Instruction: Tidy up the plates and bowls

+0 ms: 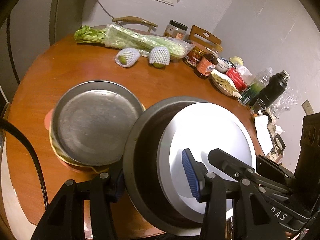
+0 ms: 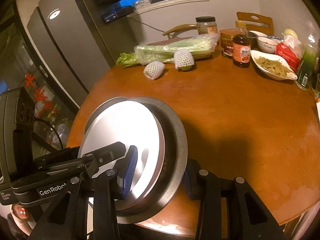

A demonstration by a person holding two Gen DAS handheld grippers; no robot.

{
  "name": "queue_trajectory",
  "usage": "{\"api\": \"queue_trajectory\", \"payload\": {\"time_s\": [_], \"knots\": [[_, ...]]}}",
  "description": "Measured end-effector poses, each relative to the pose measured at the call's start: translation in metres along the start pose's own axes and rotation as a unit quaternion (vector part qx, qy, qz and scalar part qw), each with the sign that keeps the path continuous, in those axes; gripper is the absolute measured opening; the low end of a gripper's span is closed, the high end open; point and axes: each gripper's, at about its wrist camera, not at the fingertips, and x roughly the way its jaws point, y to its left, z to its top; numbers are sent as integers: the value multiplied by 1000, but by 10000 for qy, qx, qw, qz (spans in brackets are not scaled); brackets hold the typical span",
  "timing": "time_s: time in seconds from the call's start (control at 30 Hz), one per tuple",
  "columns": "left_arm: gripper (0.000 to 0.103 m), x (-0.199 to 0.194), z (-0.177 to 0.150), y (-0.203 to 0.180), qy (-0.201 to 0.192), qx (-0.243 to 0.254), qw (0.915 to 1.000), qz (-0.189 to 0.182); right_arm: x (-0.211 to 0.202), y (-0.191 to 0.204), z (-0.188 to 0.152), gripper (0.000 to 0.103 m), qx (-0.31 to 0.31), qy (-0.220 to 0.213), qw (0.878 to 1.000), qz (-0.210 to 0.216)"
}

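Observation:
A dark metal bowl (image 1: 144, 160) with a white plate (image 1: 210, 132) inside it is tilted up on edge at the table's near side. My left gripper (image 1: 156, 178) and my right gripper (image 2: 158, 172) each straddle this stack, one blue pad (image 1: 190, 174) on the plate and the other behind the bowl; the jaws look closed on it. To the left a steel plate (image 1: 94, 120) lies on a stack of yellow and pink dishes (image 1: 66, 160). The bowl (image 2: 176, 140) and white plate (image 2: 120, 132) also show in the right wrist view.
The round wooden table (image 1: 80, 68) carries bagged celery (image 1: 140, 40), two net-wrapped fruits (image 1: 127, 57), jars and a sauce bottle (image 1: 206, 65), a dish of food (image 2: 274, 66), a black flask (image 1: 274, 88) and bottles along the far and right edge. A fridge (image 2: 66, 40) stands left.

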Motion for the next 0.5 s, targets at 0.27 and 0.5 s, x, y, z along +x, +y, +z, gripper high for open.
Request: {"api": "queue_trajectory", "payload": {"time_s": [0.27, 0.5], "knots": [[50, -2, 7, 23, -36, -156, 9998, 75, 17, 16, 10, 43, -100, 89, 9999, 70], [50, -4, 15, 35, -72, -242, 9996, 138, 27, 28, 17, 43, -201, 137, 9996, 120]]}}
